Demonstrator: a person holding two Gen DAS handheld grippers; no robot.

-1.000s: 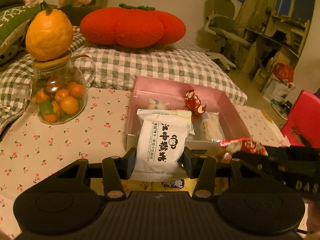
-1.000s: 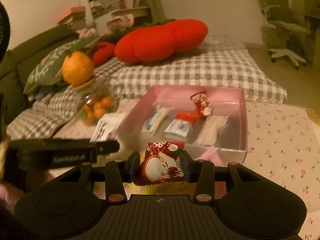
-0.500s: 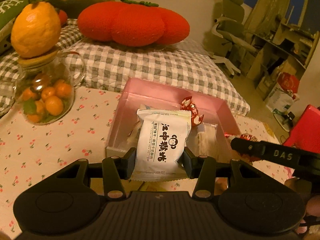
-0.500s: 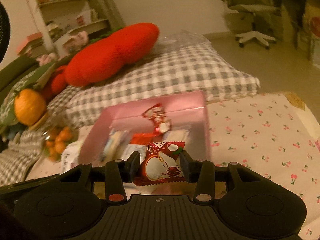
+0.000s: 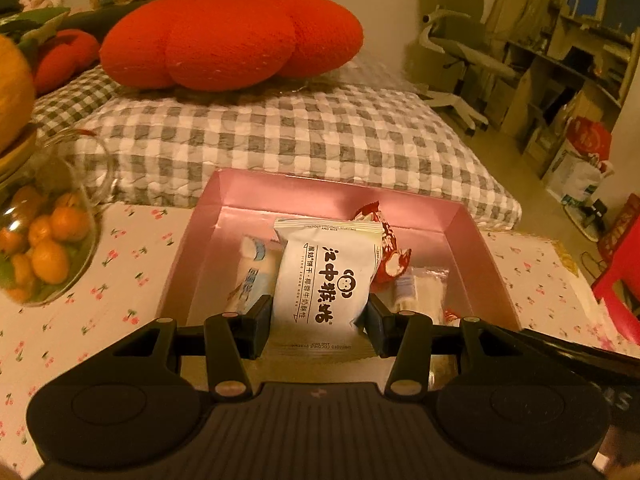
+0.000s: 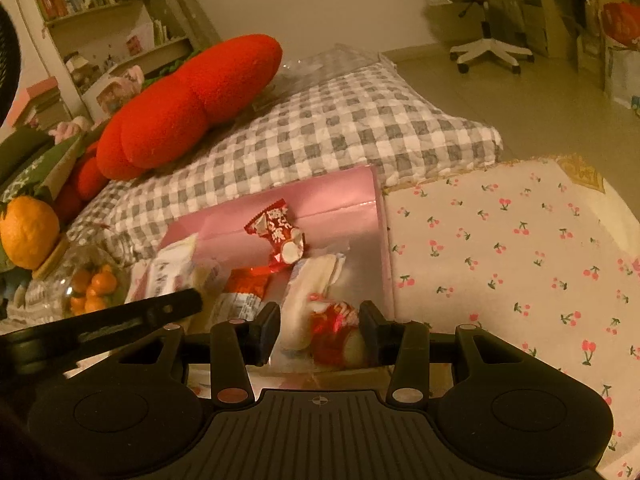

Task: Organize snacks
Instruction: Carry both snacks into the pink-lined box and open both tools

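Observation:
My left gripper [image 5: 320, 316] is shut on a white snack packet [image 5: 326, 280] with black Chinese lettering, held over the near part of the pink box [image 5: 472, 236]. In the box lie a red candy [image 5: 386, 250], a blue-white bar [image 5: 250, 276] and a clear-wrapped biscuit [image 5: 420, 292]. In the right wrist view my right gripper [image 6: 320, 330] stands open over the box's near right corner. A small red snack packet [image 6: 334, 334] lies loose between its fingers inside the pink box [image 6: 344, 192]. The left gripper's finger [image 6: 120, 324] shows at left.
A glass jar of small oranges [image 5: 36, 256] stands left of the box, with a big orange [image 6: 26, 232] on its lid. Behind lie a checked cushion [image 5: 280, 136] and a red pumpkin pillow [image 5: 232, 40]. The cherry-print tablecloth [image 6: 512, 256] extends right.
My right gripper has opened and let the red packet drop into the box. My left gripper has carried the white packet forward over the box.

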